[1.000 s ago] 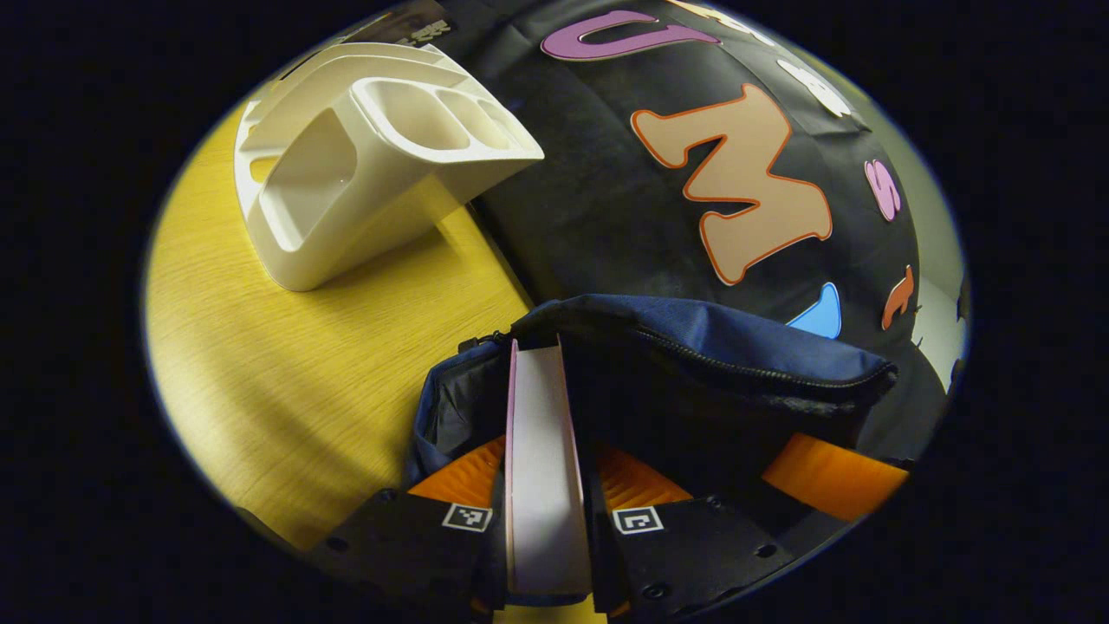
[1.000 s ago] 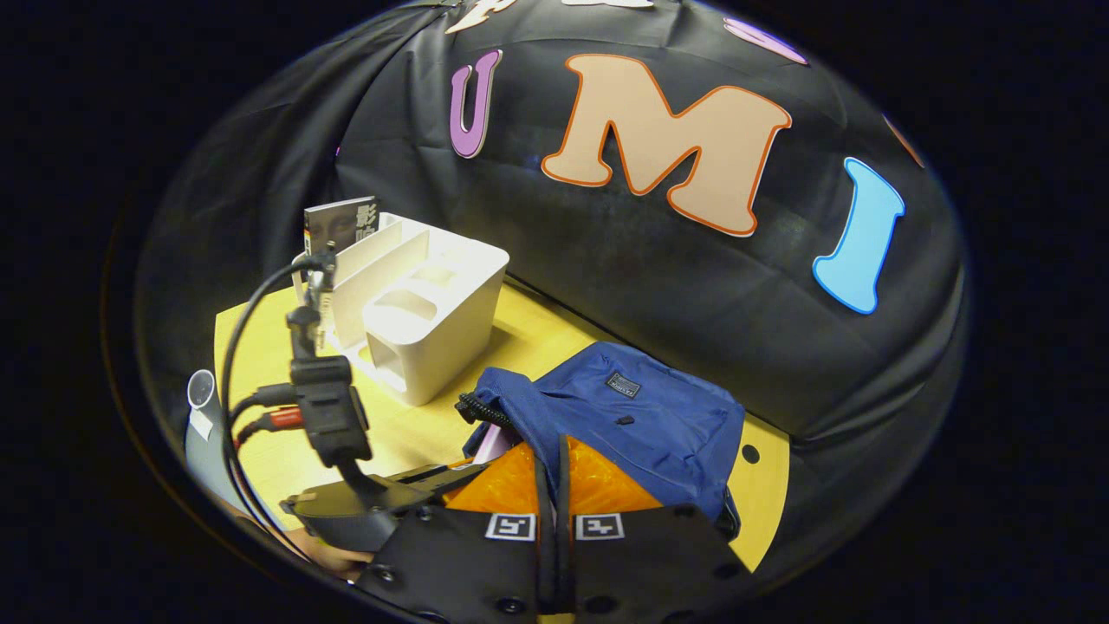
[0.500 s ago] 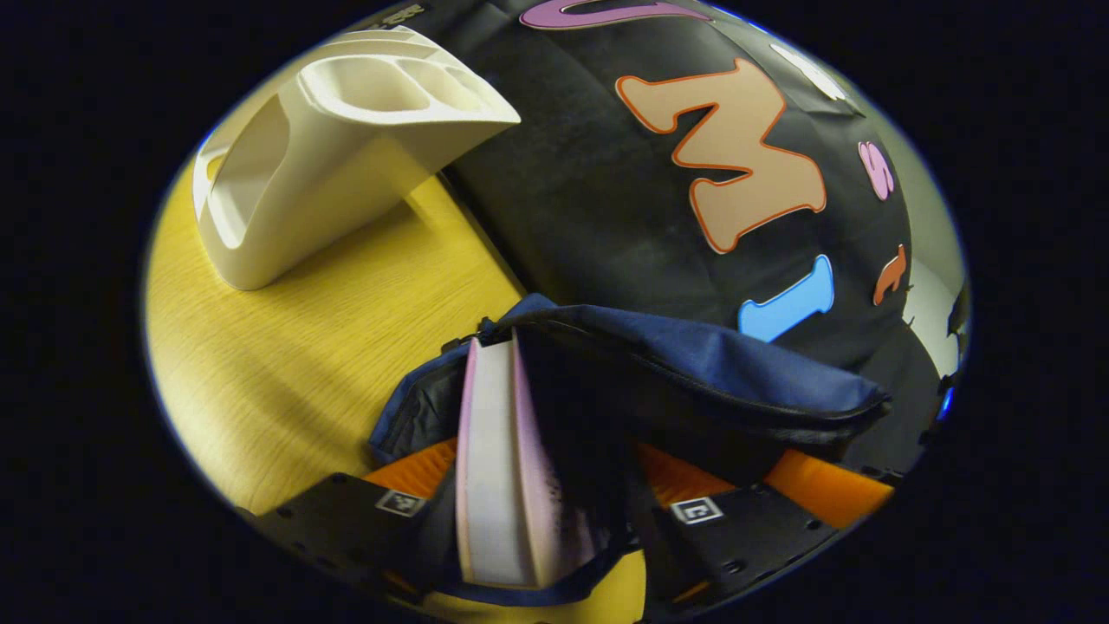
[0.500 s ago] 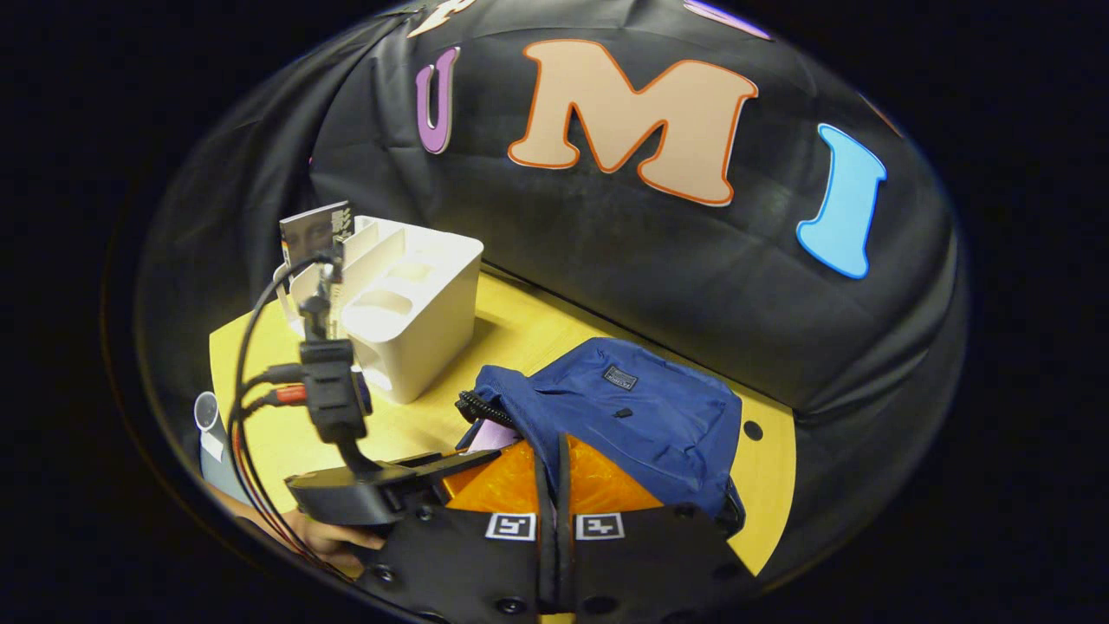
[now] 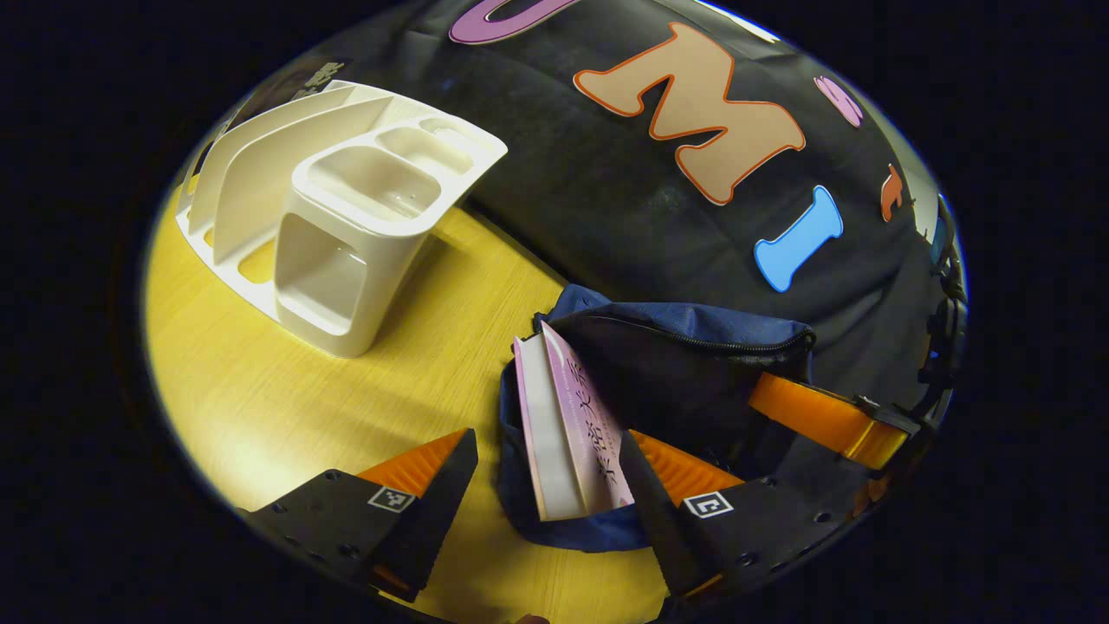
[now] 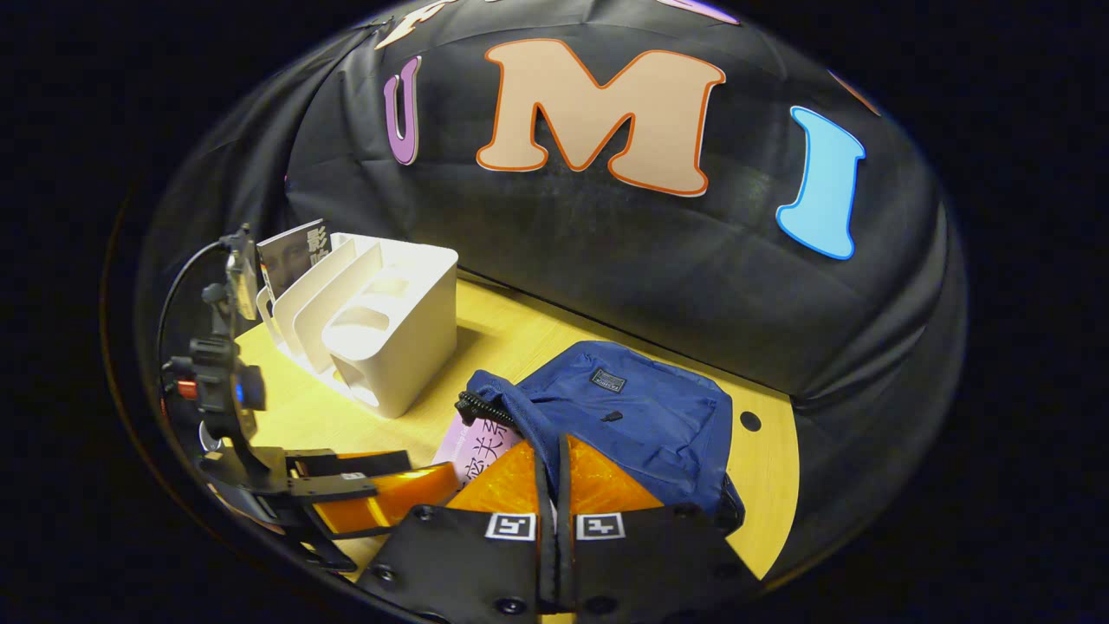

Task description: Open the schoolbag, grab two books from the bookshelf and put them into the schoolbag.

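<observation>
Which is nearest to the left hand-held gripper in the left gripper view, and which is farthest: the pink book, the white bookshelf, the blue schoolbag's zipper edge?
From the left hand-held gripper:
1. Pink book, just ahead between the open fingers, resting in the bag's mouth.
2. Blue schoolbag's zipper edge, farther ahead, to the right.
3. White bookshelf, farthest, upper left on the table.

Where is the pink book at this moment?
In the left gripper view the pink book stands in the open mouth of the blue schoolbag, between the left claw's spread fingers.
</observation>
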